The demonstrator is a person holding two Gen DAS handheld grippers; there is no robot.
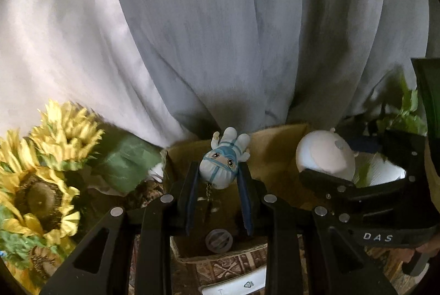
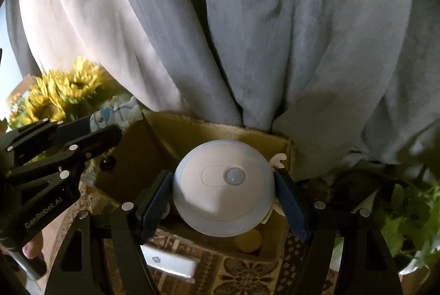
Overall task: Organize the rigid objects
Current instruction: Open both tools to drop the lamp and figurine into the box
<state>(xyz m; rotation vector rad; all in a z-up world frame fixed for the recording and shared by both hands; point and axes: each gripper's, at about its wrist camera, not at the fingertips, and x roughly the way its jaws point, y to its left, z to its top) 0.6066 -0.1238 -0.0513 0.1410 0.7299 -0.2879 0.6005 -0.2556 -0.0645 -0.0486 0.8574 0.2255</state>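
Left gripper clamps small astronaut figure, long axis toward 12 o'clock, head nearest camera, over cardboard box. At 3 o'clock, right gripper, pitched downward, grips round white sensor light across its sides, face up, above same box.

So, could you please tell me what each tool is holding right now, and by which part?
The left tool grips the small doll by its head; the right tool holds the round white sensor light by its opposite sides.
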